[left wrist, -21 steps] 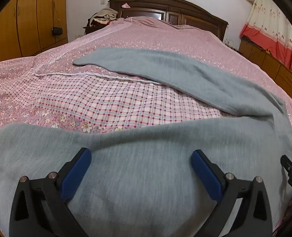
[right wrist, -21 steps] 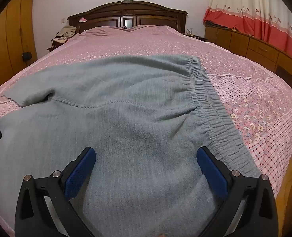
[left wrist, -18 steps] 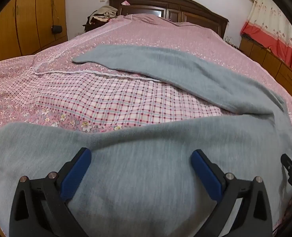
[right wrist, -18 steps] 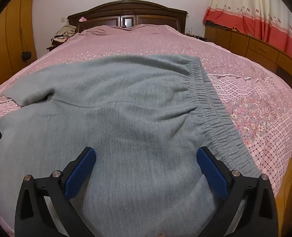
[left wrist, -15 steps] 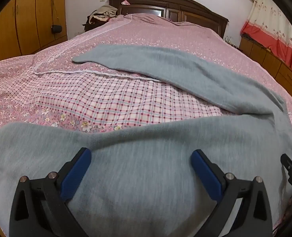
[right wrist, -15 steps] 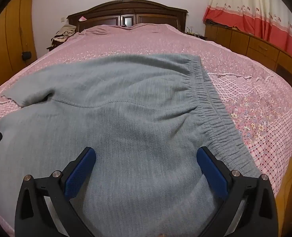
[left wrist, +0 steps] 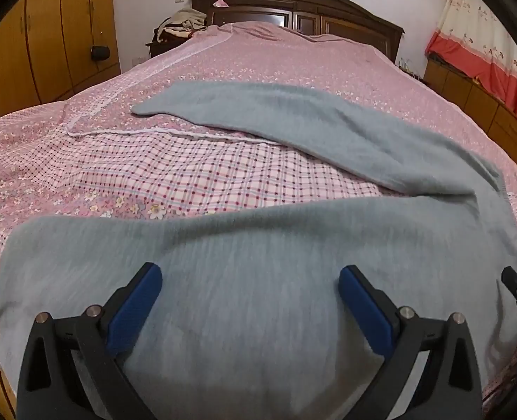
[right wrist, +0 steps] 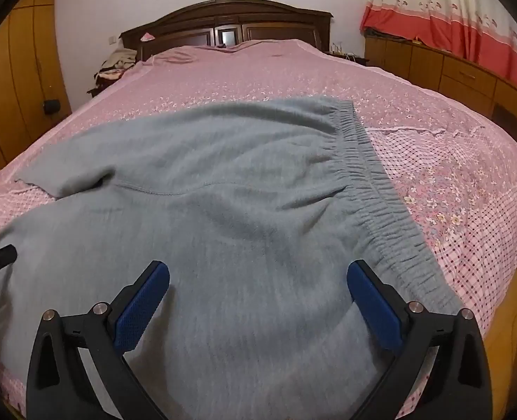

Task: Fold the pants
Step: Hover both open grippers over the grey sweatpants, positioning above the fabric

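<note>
Grey fleece pants (left wrist: 293, 231) lie spread on the pink bed (left wrist: 125, 182). In the left wrist view the near leg runs across the front and the far leg (left wrist: 279, 119) stretches back to the left. In the right wrist view the seat (right wrist: 223, 189) and the elastic waistband (right wrist: 374, 182) show, the waistband on the right. My left gripper (left wrist: 249, 290) is open just above the near leg. My right gripper (right wrist: 258, 290) is open above the seat, left of the waistband. Neither holds cloth.
The bed's near edge runs just below both grippers. A dark wooden headboard (right wrist: 223, 24) stands at the far end. Wooden wardrobes (left wrist: 48, 35) line the left wall, low cabinets (right wrist: 451, 73) and a red-trimmed curtain (right wrist: 451, 14) the right. Clothes are heaped (left wrist: 181, 24) by the headboard.
Almost nothing has changed. Both grippers stay open in place above the pants, with only slight camera drift.
</note>
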{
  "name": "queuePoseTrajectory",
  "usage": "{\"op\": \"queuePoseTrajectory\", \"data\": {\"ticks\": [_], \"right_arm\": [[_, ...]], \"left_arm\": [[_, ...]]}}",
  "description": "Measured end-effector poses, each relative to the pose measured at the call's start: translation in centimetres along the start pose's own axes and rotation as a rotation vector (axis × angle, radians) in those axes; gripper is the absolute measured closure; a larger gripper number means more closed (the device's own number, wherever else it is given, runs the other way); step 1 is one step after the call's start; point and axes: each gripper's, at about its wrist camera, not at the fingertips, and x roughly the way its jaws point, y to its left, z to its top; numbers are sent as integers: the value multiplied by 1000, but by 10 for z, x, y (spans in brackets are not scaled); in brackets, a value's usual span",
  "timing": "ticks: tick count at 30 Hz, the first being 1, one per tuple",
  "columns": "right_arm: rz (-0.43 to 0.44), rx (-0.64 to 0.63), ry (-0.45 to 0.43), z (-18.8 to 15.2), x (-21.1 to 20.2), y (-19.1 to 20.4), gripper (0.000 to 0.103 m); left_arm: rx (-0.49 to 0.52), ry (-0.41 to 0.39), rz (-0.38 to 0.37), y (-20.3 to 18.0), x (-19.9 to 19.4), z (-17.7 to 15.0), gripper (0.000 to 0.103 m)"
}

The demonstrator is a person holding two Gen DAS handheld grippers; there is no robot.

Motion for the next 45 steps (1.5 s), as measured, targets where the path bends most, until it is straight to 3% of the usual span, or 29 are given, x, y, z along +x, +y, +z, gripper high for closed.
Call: {"op": "queuePoseTrajectory", "data": {"ticks": [45], "right_arm": [[26, 5, 44, 3, -8, 3, 0]], "left_arm": [[28, 42, -12, -7, -15, 1, 0]]}}
